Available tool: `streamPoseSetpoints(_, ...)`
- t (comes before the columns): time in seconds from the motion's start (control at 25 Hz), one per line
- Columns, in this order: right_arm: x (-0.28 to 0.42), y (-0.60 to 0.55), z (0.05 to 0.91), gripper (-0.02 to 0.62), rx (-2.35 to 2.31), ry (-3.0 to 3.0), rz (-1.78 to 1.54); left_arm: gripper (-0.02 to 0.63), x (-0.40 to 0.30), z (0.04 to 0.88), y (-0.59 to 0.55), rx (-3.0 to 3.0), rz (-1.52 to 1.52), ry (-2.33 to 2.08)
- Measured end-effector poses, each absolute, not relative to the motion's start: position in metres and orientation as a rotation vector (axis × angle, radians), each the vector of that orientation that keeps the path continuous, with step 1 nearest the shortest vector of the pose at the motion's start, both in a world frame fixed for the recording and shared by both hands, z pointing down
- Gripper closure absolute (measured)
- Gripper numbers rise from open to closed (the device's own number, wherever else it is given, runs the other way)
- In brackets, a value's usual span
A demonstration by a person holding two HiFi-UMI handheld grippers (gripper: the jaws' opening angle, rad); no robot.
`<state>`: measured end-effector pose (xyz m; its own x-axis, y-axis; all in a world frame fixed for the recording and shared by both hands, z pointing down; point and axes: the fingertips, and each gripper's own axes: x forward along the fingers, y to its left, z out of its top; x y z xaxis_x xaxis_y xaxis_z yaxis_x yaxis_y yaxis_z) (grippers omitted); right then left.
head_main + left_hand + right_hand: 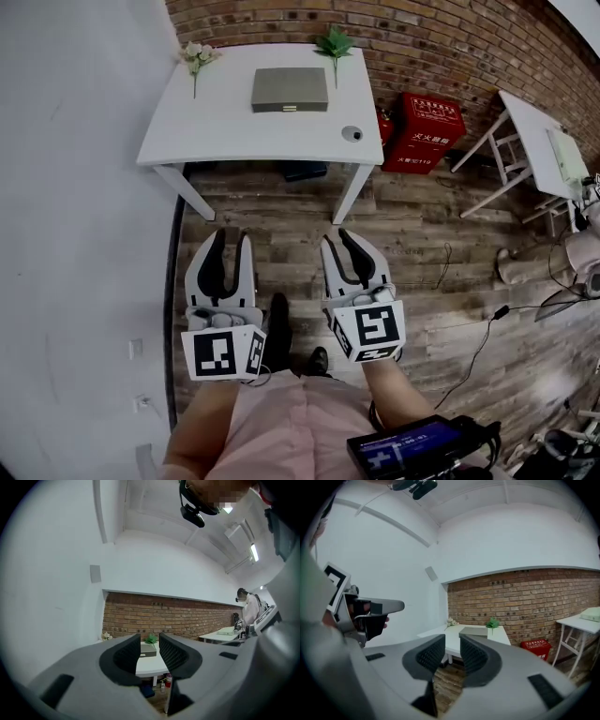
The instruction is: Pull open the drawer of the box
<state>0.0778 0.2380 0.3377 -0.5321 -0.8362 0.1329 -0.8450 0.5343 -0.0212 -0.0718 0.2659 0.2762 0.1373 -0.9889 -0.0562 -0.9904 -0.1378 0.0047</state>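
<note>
A flat grey box (290,89) lies at the back middle of a white table (234,127), its drawer front facing me and closed. I stand well back from the table on the wooden floor. My left gripper (232,236) and right gripper (339,239) are held side by side at waist height, pointing at the table, both open with nothing between the jaws. The left gripper view looks between its open jaws (150,641) at the far box (148,650). In the right gripper view the box (474,631) sits beyond the open jaws (452,641).
White flowers (197,54) and a green plant (333,42) stand at the table's back corners, and a small round object (352,133) near its front right. A red fire-equipment box (427,131) stands against the brick wall. A second white table (539,131) and floor cables lie right.
</note>
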Motion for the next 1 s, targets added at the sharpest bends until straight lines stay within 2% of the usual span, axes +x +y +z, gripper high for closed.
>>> streamPoseSetpoints(0.48, 0.017, 0.103, 0.322, 0.505, 1.563, -2.61, 0.069, 0.495, -0.137, 0.259, 0.122, -2.391, 0.133, 1.934)
streamPoseSetpoints(0.68, 0.008, 0.08, 0.303, 0.511, 1.6, -2.599, 0.044, 0.501, -0.146, 0.246, 0.096, -2.415, 0.147, 1.895)
streamPoseSetpoints(1.0, 0.012, 0.051, 0.322, 0.515, 1.625, -2.55, 0.098, 0.505, -0.138, 0.275, 0.063, -2.503, 0.083, 1.877)
